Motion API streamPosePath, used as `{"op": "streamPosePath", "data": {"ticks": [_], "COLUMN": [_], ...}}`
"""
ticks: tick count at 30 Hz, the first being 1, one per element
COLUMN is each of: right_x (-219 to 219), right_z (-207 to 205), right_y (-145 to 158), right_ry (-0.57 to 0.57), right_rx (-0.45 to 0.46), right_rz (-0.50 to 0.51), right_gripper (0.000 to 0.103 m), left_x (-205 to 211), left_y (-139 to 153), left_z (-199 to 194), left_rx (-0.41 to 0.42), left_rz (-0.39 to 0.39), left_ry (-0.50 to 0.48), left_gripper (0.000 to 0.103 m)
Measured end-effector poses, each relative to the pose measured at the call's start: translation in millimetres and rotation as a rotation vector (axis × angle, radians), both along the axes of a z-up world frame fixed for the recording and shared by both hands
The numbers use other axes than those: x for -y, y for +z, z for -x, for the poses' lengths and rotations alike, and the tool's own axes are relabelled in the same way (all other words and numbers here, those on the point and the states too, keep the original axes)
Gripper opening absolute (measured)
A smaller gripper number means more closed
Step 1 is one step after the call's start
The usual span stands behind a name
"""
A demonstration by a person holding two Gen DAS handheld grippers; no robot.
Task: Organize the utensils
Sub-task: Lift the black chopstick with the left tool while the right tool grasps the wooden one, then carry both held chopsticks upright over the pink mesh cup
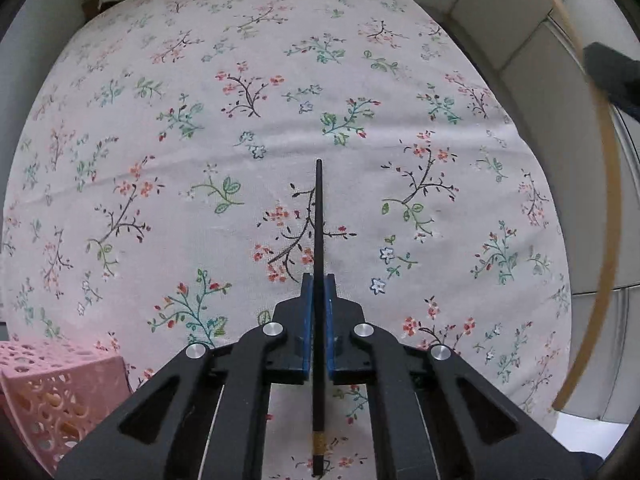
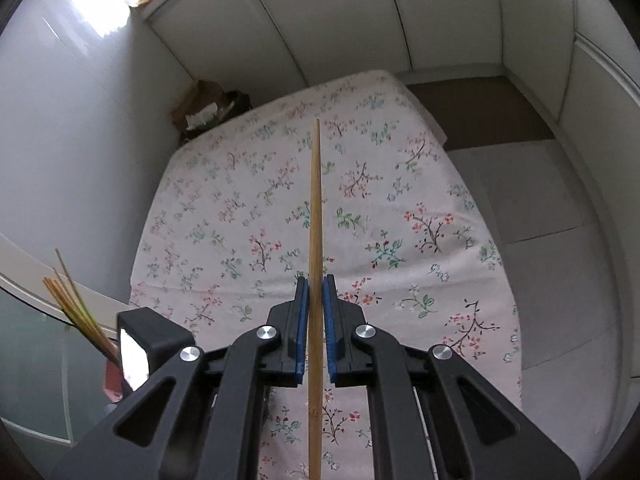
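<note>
A long, pale bamboo chopstick (image 2: 315, 264) is clamped between the blue pads (image 2: 303, 312) of the black two-finger right gripper (image 2: 316, 284).

The chopstick is seen running straight away from the camera, its narrow tip held above the far half of a table covered with a pinkish floral-print cloth (image 2: 400, 208). The jaws are closed against both sides of the stick, and its thicker end is seen passing back between the gripper's linkages. Beside the table's near left corner, a bundle of thin bamboo sticks (image 2: 76, 304) is seen fanning upward, partly hidden by a black block-shaped part (image 2: 148, 332). A brown paper bag (image 2: 200, 104) is seen past the far left corner.
</note>
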State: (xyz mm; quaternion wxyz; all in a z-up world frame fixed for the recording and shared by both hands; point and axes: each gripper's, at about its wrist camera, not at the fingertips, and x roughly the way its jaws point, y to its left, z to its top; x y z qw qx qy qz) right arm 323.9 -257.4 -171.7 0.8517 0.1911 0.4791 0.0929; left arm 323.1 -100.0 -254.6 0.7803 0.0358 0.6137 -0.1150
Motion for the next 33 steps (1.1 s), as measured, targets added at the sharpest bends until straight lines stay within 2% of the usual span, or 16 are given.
{"op": "streamPosePath", "data": {"ticks": [3,5,11,14,23,26,33], "right_x": [4.8,6.6,3.4,2.3,-3.6,-5.5,-13.8], "right_z": [7.5,11.7,18.1,20.6,25.4,27.1,33.8], "right_y": [13.0,22.6,38.5,42.3,51.9,56.1,65.7], "right_ry": [-0.002,-0.005,-0.008,-0.018,-0.024,-0.026,-0.042], "right_rx": [0.047,0.084,0.163,0.188,0.252,0.282,0.354], "right_rz": [-0.014,-0.02,-0.028,-0.028,-0.022,-0.031,-0.05], "right_gripper": [0.008,0.008,0.008,0.008,0.007,0.007,0.008], "left_x": [-6.0,-9.4,-21.3,-25.8,-26.8,-35.4,-91.8], "left_y": [20.0,37.0,100.2,119.2,145.4,163.3,211.1], "left_z": [9.1,15.3,39.6,55.5,61.4,71.2,97.5], "left_rx": [0.061,0.098,0.298,0.395,0.497,0.526,0.637], "left_rz": [0.037,0.091,0.229,0.241,0.28,0.307,0.354], "left_ry": [0.011,0.011,0.02,0.026,0.02,0.013,0.048], "left_gripper": [0.004,0.004,0.004,0.004,0.004,0.004,0.004]}}
